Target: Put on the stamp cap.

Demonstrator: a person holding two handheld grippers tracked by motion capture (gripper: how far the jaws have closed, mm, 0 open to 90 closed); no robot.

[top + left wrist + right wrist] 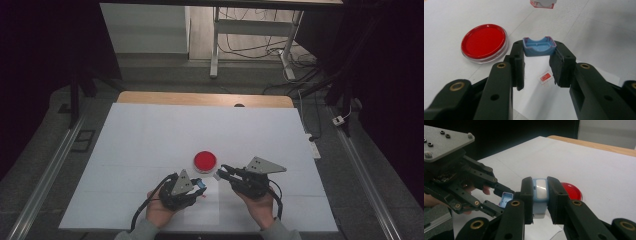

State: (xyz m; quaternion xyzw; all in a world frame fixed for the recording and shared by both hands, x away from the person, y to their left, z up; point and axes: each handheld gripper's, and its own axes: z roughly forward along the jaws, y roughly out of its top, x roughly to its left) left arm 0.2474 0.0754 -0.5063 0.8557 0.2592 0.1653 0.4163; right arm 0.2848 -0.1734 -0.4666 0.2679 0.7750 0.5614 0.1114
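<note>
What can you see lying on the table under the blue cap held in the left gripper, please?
Below the blue cap, clamped in the left gripper, a small red-printed label lies on the white table cover. Whatever lies directly beneath the jaws is covered.

White-covered table (150, 140) (wood edge at back), red round dish (205, 161), small red-printed label (545, 77)

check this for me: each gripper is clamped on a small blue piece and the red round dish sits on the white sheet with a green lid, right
Not quite: the lid of the round dish is red, not green, as the left gripper view shows. The rest holds: the left gripper clamps a blue cap, the right gripper a blue piece, on the white sheet.
</note>
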